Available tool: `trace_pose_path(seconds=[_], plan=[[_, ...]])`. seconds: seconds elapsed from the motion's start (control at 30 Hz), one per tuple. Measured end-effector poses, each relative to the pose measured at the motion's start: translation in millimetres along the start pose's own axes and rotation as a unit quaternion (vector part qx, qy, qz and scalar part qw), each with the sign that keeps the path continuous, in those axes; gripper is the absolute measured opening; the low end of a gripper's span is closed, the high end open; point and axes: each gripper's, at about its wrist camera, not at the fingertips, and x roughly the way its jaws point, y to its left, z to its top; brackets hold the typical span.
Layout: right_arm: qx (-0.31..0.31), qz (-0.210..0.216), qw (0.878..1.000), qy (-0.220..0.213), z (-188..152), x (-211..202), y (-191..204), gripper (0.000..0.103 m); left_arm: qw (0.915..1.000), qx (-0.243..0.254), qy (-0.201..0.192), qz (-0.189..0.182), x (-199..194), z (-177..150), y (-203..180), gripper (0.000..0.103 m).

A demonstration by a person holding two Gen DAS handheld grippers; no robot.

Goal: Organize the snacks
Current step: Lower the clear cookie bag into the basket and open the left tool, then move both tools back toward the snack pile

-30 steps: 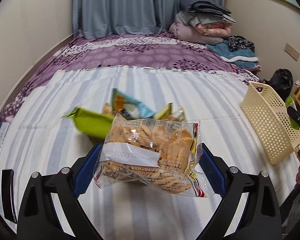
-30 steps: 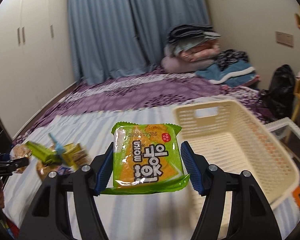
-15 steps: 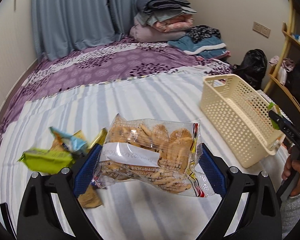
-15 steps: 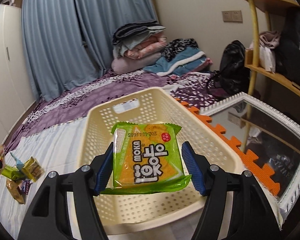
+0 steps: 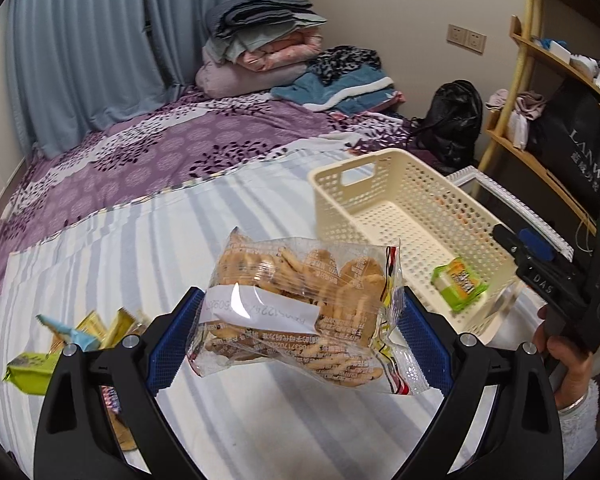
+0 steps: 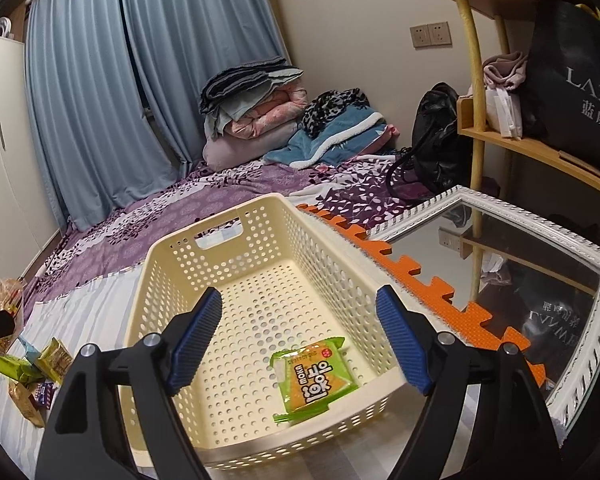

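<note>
- The left gripper (image 5: 298, 334) clamps a clear cookie bag (image 5: 300, 312) above the striped bedsheet (image 5: 140, 248), the bag's long axis spanning pad to pad.
- The right gripper (image 6: 298, 340) gapes wide, holding nothing, over the cream basket (image 6: 168, 264).
- A green snack packet (image 6: 314, 376) lies flat on the basket floor near its front wall, turned diagonally.

blue curtains (image 6: 112, 92) | folded bedding pile (image 6: 252, 108) at the wall | framed mirror (image 6: 512, 264) on the floor | black bag (image 5: 456, 116) | wooden shelf (image 6: 540, 148)

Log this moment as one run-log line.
left gripper: shut on cookie bag | right gripper: open above basket | green snack packet: in basket | loose snacks: on bed
</note>
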Motion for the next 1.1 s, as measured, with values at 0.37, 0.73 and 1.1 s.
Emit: trace_pose_path(seconds=[0.37, 0.73, 1.1], plan=[[0.024, -0.020, 0.999, -0.031, 10.3, -18.3, -22.8, 0.079, 0.9934, 0.074, -0.007, -0.087, 28.9, 27.6, -88.7, 0.096], [0.040, -0.038, 0.998, -0.033, 9.3, -27.7, -38.3, 0.079, 0.9868, 0.111, 0.020, -0.116, 61.2, 22.3, -134.5, 0.100], [0.027, -0.018, 0.999, -0.029, 11.2, -25.7, -17.9, 0.080, 0.9923, 0.055, 0.007, -0.110, 43.3, 26.4, -97.1, 0.100]])
